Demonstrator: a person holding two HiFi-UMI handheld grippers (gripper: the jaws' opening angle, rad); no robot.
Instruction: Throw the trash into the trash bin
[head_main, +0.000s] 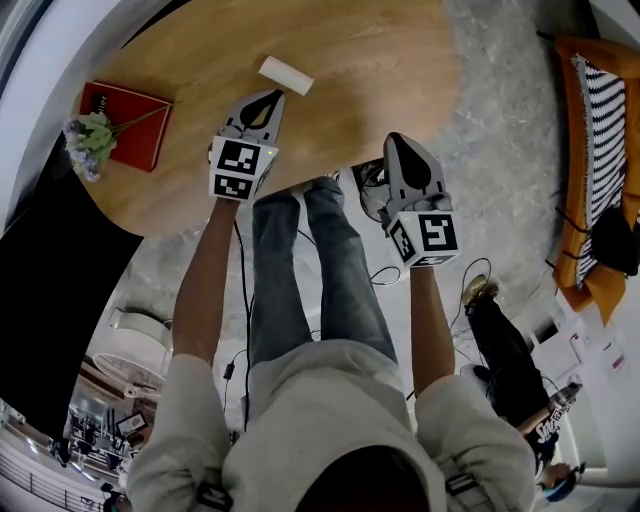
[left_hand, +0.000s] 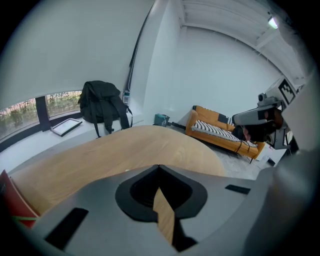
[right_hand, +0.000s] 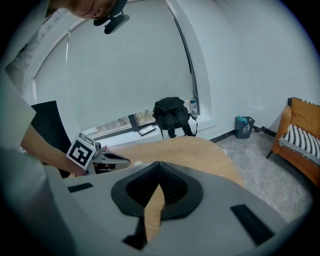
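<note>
Your left gripper's (left_hand: 159, 166) own body hides the near part of the table (left_hand: 125, 150) in its view, so the trash does not show there. In the right gripper view it is only a pale speck at 11 o'clock of the jaws, too small to be sure of. The head view shows it plainly: a small white roll of trash (head_main: 286, 75) lying on the wooden table, just off the left gripper's (head_main: 268, 96) tips at 1 o'clock, apart from them. Both grippers are closed and empty, with the right gripper (head_main: 393, 138) past the table's edge, over the floor. A red book (head_main: 125, 125) and flowers (head_main: 88, 140) sit at the table's 9 o'clock. Only the gripper views show the trash bin (right_hand: 243, 126), on the floor by the far wall near a black backpack (right_hand: 173, 116). An orange sofa (head_main: 590, 170) stands at 3 o'clock.
</note>
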